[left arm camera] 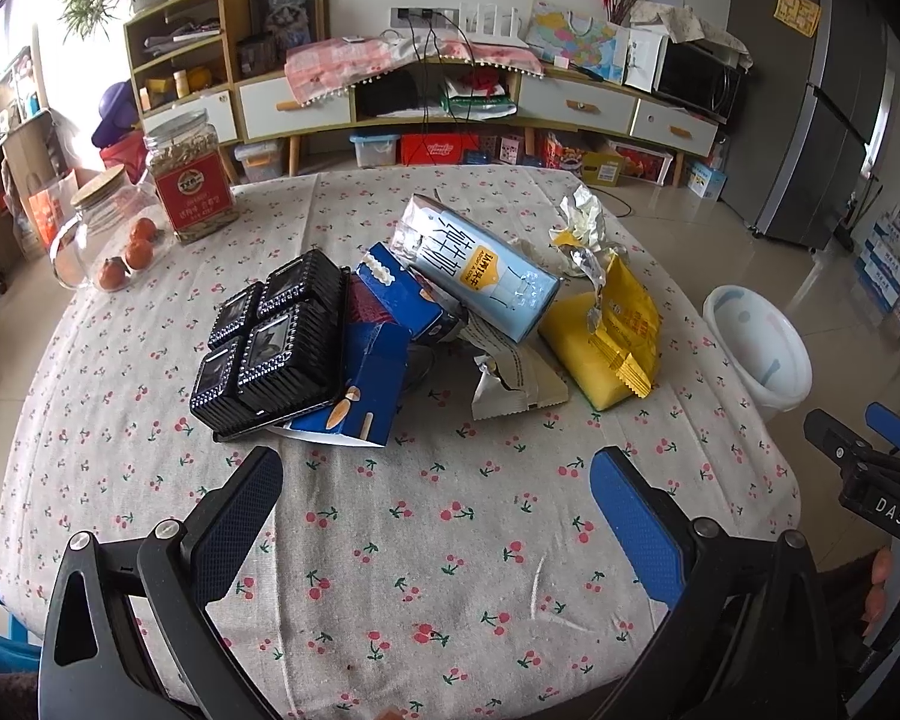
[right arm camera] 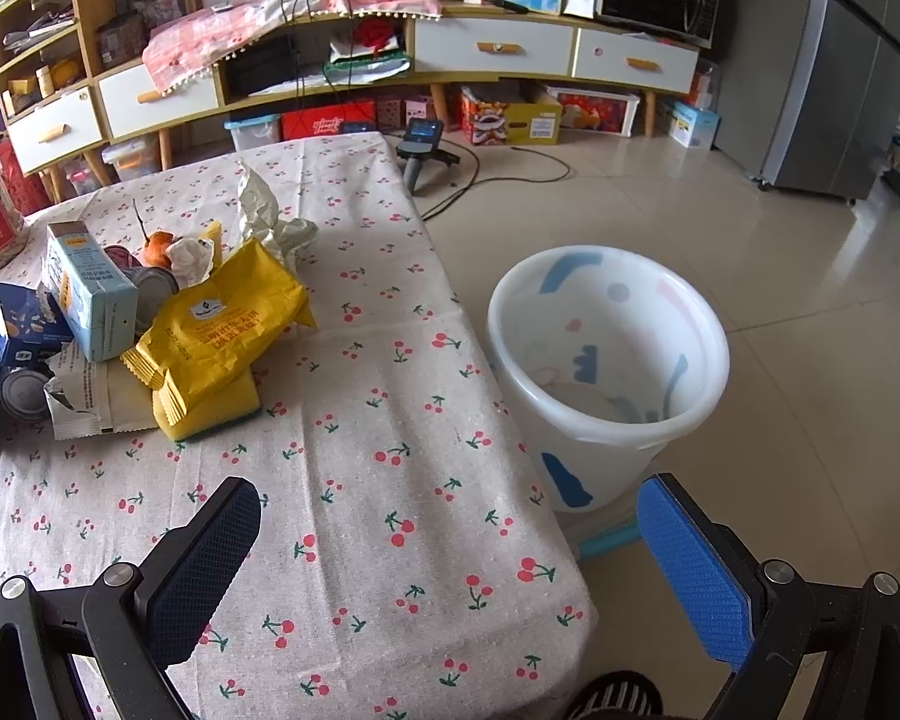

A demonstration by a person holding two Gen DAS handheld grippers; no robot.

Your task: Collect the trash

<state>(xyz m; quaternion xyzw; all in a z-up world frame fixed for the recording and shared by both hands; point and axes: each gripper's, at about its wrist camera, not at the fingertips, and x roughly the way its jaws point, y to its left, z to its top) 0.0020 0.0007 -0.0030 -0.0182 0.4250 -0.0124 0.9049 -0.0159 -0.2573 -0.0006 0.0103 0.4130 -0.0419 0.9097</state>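
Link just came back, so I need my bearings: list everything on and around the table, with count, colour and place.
Black tray: one, four-compartment, left end of trash pile.
Dark blue cartons: at least two, beside the tray.
Light blue carton: one, lying atop the pile.
Yellow wrapper: one, right end of pile, over a yellow sponge.
Silver wrapper: one, torn, front of pile.
Crumpled foil: one, behind the yellow wrapper.
Cans: two, silver, under the cartons.
Jars: red-labelled jar; glass jar holding orange fruit; far left.
Bin: one, white, on floor right of table.
Left gripper: open, empty.
Right gripper: open, empty.
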